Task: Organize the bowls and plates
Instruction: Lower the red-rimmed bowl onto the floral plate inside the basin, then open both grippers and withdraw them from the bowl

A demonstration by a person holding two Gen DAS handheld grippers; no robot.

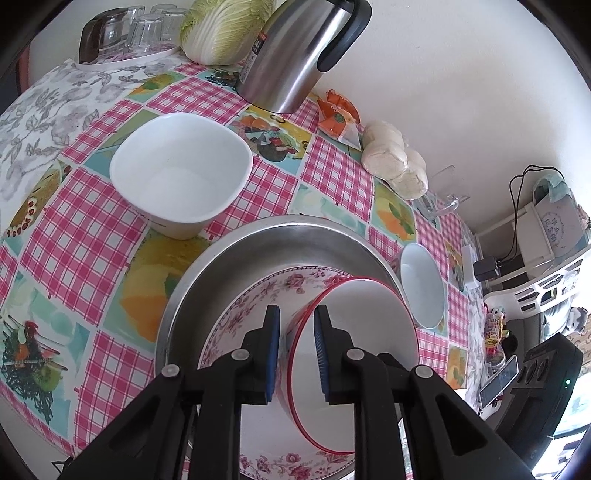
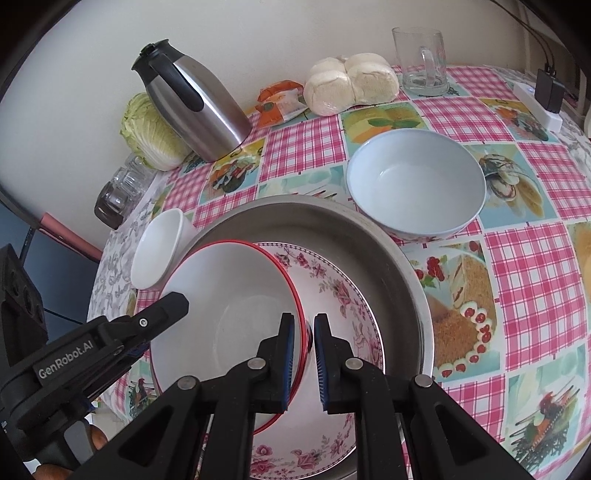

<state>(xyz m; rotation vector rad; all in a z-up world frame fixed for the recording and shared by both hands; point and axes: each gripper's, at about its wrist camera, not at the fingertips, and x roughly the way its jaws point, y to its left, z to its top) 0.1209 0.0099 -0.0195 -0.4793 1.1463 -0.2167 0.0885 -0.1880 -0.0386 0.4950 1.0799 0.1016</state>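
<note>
Both grippers are clamping the red-rimmed bowl by its wall, one on each side: the left gripper is pinching the rim with one pad outside and one inside, and the right gripper is doing the same on the opposite edge; neither is standing open. The bowl is sitting tilted inside the floral bowl, which is itself lying in the steel basin, so the nesting is, by my judgement, roughly half done; three vessels are already stacking into one pile. Two are still waiting outside the basin: the square white bowl, standing just beyond the basin's rim toward the steel thermos jug, and the pale blue bowl, standing just beside the basin's rim on the other side; I am judging that both are yet to be gathered in, once the red-rimmed bowl is settling level.

The left wrist view is showing the square white bowl whole and its squared corners, plus a tray of upturned glasses beyond the basin; it is squeezing the pale blue bowl into a sliver. The right wrist view is showing the pale blue bowl entire, the glass mug and the wrapped buns far beyond the basin, and the left gripper's body reaching in from the side.
</note>
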